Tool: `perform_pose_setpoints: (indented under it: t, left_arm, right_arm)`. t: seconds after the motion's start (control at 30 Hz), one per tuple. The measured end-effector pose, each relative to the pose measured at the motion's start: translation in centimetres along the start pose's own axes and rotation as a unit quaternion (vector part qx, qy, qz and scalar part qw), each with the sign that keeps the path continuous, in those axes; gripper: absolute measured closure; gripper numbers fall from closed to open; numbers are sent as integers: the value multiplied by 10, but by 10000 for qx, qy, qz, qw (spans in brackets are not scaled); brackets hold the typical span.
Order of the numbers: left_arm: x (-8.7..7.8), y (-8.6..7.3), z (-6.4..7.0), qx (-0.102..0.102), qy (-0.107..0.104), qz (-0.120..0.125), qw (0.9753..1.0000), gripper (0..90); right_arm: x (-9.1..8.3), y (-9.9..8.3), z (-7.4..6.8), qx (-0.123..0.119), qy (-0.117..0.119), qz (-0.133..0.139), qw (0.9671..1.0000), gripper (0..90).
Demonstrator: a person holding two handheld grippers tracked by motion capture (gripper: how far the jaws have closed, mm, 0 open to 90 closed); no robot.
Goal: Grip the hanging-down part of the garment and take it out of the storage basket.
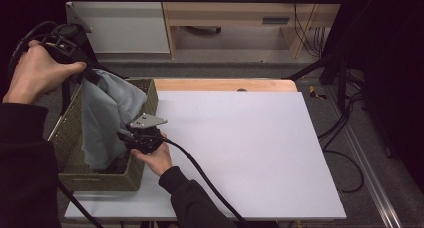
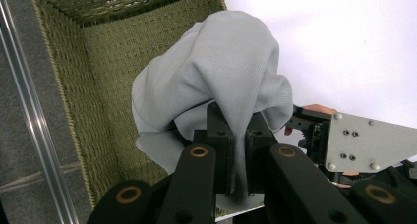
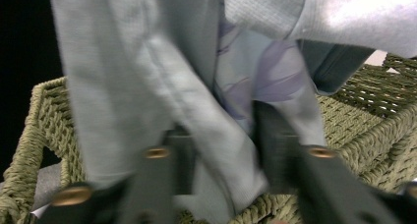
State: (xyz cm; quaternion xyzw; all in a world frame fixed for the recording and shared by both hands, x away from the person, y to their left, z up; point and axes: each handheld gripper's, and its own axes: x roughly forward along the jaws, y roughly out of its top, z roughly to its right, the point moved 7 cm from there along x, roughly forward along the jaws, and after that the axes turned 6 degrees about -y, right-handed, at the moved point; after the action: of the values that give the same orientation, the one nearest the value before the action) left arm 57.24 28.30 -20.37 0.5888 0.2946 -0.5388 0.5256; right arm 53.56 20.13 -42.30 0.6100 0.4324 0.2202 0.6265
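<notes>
a grey cloth (image 1: 107, 115) hangs half out of a woven green basket (image 1: 145, 95) at the left edge of a white table (image 1: 240, 148). the left gripper (image 2: 239, 150) pinches its top fold, lifted high. the right gripper (image 1: 131, 138), beside the basket's near wall, has cloth between its jaws; whether it is clamped is unclear

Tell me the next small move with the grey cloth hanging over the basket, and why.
Probably close the right tongs on the fold between them. The left tongs already pinch the grey cloth and hold it up above the woven basket, its lower part still inside. A second hold down low would likely let both hands lift it out toward the white board.
</notes>
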Motion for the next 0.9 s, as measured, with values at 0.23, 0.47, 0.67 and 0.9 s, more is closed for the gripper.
perform_pose_setpoints:
  t: [0.23,0.47,0.67,0.9]
  left_arm:
    - [-1,-1,-4,-32,-19,40,10000,846]
    - [-5,-4,-6,-54,61,95,9999,846]
    - [-5,-6,-9,-70,78,106,9999,846]
    - [-2,-6,-6,-37,1,151,9999,846]
  right_arm:
    - [-10,2,1,-329,40,-90,9994,862]
    - [-30,10,5,-267,119,-22,9996,866]
    - [-54,26,7,-230,178,159,9995,869]
    - [-87,42,24,-346,-30,262,9991,871]
